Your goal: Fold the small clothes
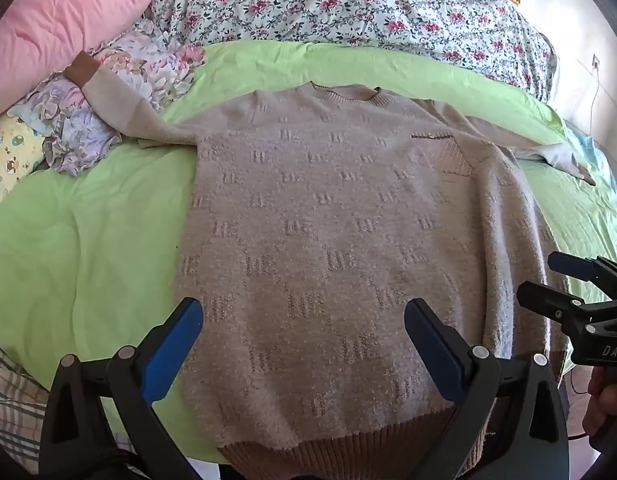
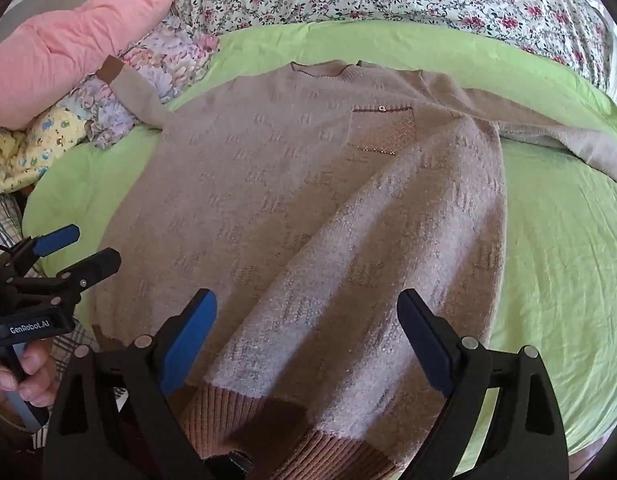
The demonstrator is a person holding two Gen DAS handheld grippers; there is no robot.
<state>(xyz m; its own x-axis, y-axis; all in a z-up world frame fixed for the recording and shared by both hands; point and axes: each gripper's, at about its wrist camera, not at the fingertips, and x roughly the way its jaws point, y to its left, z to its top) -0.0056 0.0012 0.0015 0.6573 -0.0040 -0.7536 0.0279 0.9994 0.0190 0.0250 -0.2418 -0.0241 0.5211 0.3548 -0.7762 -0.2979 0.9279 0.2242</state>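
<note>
A beige knitted sweater (image 1: pixel 316 216) with a brown ribbed hem lies front up on the green bedsheet (image 1: pixel 84 240), neck at the far side, both sleeves spread out. Its left sleeve with a brown cuff (image 1: pixel 82 70) rests on the pillows. In the right wrist view the sweater (image 2: pixel 268 200) has its right side folded inward over the body. My left gripper (image 1: pixel 304 320) hovers open above the hem, nothing between its blue pads. My right gripper (image 2: pixel 306 312) hangs open over the folded flap near the hem. Each gripper shows in the other's view, the right gripper (image 1: pixel 548 276) and the left gripper (image 2: pixel 82 246).
A pink duvet (image 1: pixel 64 20) and floral pillows (image 1: pixel 120 92) are piled at the far left. A floral quilt (image 1: pixel 348 4) runs along the back. A checked cloth (image 1: pixel 12 396) lies at the near left edge. A hand (image 2: pixel 24 376) holds the left gripper's handle.
</note>
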